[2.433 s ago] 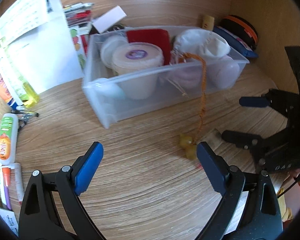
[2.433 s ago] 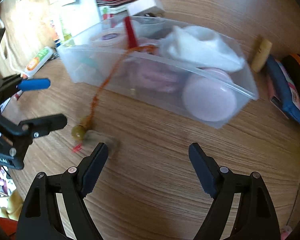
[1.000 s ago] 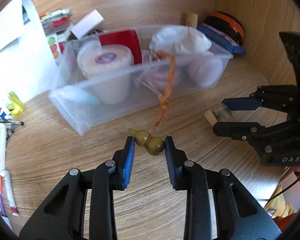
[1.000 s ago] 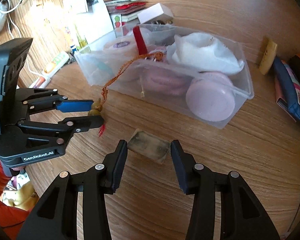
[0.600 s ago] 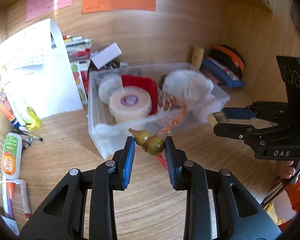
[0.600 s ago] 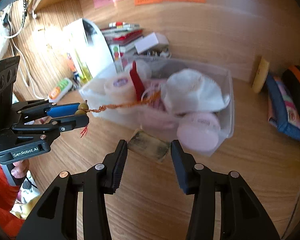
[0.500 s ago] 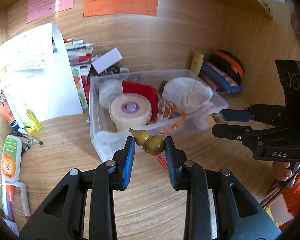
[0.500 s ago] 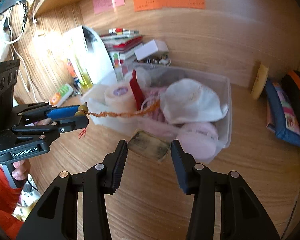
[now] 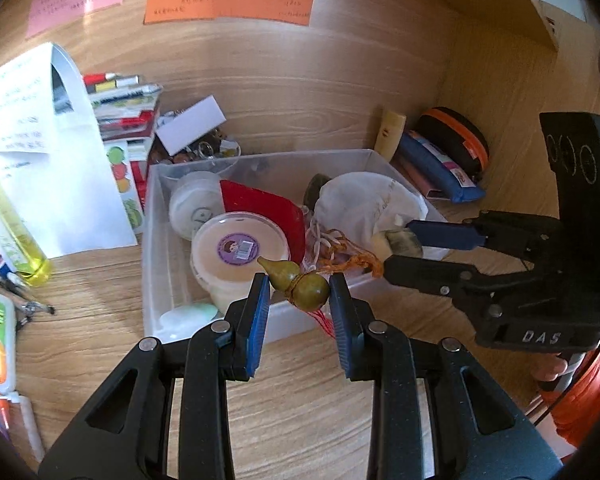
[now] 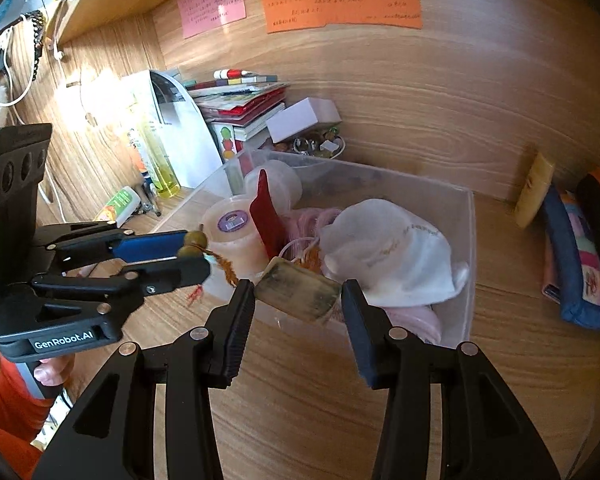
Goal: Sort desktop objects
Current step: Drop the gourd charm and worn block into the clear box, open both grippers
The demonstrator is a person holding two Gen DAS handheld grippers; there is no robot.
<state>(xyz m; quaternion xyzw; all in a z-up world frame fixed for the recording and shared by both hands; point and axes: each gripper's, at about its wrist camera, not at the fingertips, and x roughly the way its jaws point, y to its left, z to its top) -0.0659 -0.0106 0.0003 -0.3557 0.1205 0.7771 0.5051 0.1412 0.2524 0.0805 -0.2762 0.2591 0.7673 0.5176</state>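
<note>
Gourd charm [image 9: 298,285] in left gripper [image 9: 299,304], block [image 10: 297,290] in right gripper [image 10: 298,312]

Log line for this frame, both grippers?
left gripper: shut on gourd charm | right gripper: shut on stone block | both above clear bin | phase: carry

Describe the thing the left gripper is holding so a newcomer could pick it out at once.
Start at the clear plastic bin in the middle of the wooden desk. Just above its front edge, the left gripper pinches a small gourd charm. It is olive-green, two-lobed, and trails an orange braided cord into the bin.
</note>
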